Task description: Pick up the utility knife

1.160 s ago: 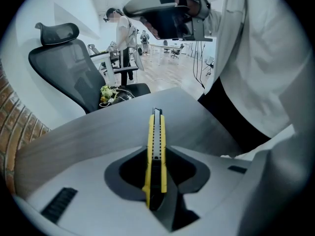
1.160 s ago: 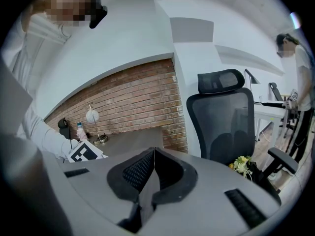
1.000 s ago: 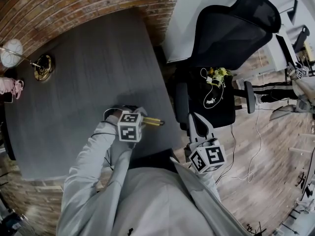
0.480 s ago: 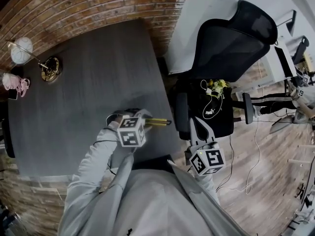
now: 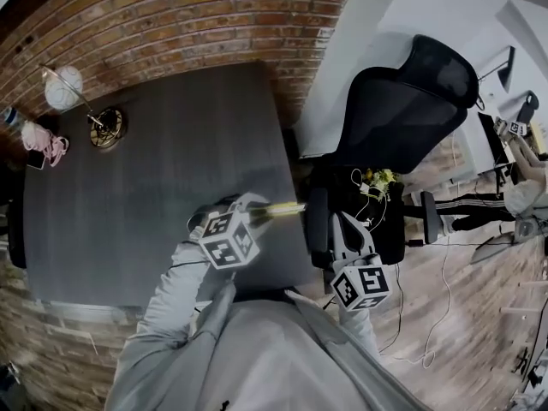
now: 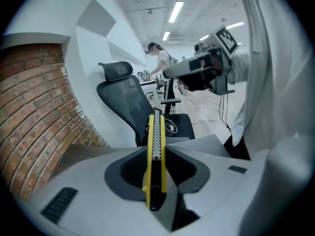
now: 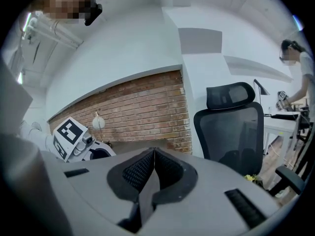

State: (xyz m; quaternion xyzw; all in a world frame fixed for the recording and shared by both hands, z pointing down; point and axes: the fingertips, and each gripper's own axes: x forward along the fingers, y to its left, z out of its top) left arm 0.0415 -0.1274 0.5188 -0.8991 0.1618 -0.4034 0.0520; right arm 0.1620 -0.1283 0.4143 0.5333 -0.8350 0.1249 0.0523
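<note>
The yellow and black utility knife (image 6: 155, 151) is clamped between the jaws of my left gripper (image 6: 156, 140), its tip sticking out past them toward the office chair. In the head view the utility knife (image 5: 284, 209) is held above the right edge of the dark table (image 5: 137, 187), with the left gripper (image 5: 257, 209) shut on it. My right gripper (image 5: 345, 229) hangs to the right of the table over the chair seat. In its own view the right gripper (image 7: 153, 152) has its jaws pressed together with nothing between them.
A black office chair (image 5: 402, 101) stands right of the table, with cables and small yellow items on its seat (image 5: 372, 182). A brass lamp (image 5: 103, 127) and pink item (image 5: 43, 139) sit at the table's far left. A brick wall (image 5: 171, 24) runs behind. A person (image 5: 522, 187) stands at a far desk.
My left gripper has lifted the knife up off the table and tilted it. The right gripper has risen slightly.
</note>
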